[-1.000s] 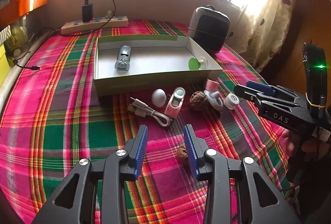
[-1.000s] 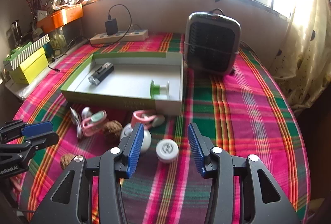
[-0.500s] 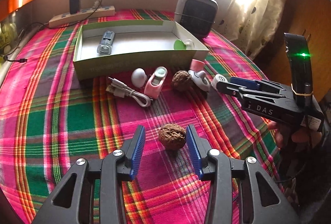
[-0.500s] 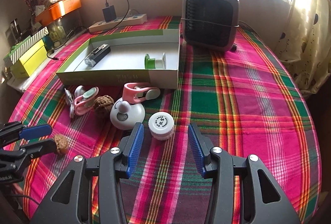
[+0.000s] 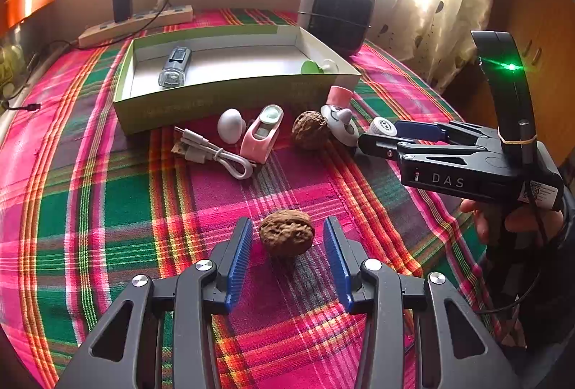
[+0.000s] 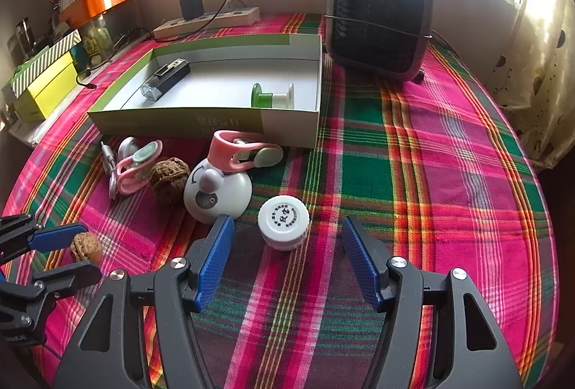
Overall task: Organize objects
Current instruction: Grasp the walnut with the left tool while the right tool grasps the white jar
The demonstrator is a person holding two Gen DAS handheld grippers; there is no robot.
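Left gripper (image 5: pixel 286 258) fingers spread, straddling a walnut (image 5: pixel 286 232) that sits on the plaid surface (image 5: pixel 107 209); gap visible on both sides, no contact. In the right wrist view the same walnut (image 6: pixel 85 246) shows at far left between the left gripper's tips.

Left to right in front of the tray: white USB cable (image 5: pixel 215 153), white egg-shaped piece (image 5: pixel 231 125), pink clip (image 5: pixel 262 134), second walnut (image 5: pixel 309 130), white dome gadget (image 6: pixel 216 193) with a second pink clip (image 6: pixel 244 152) just behind it, then a white round jar (image 6: pixel 284 222).

Right gripper (image 6: pixel 285 261) fingers released, wide apart, the jar sitting just ahead of and between the tips, not touching either pad.

Green-sided cardboard tray (image 6: pixel 201 121) sits behind the loose items. Inside: black/clear flashlight-type device (image 6: pixel 165 78) at the left end, green-and-white spool (image 6: pixel 273 96) lying on its side toward the right end.

Behind the tray: power strip (image 6: pixel 208 22) with a black charger plugged in. Dark grey heater/fan unit (image 6: pixel 379 21) right of the tray, upright, near its far right corner.
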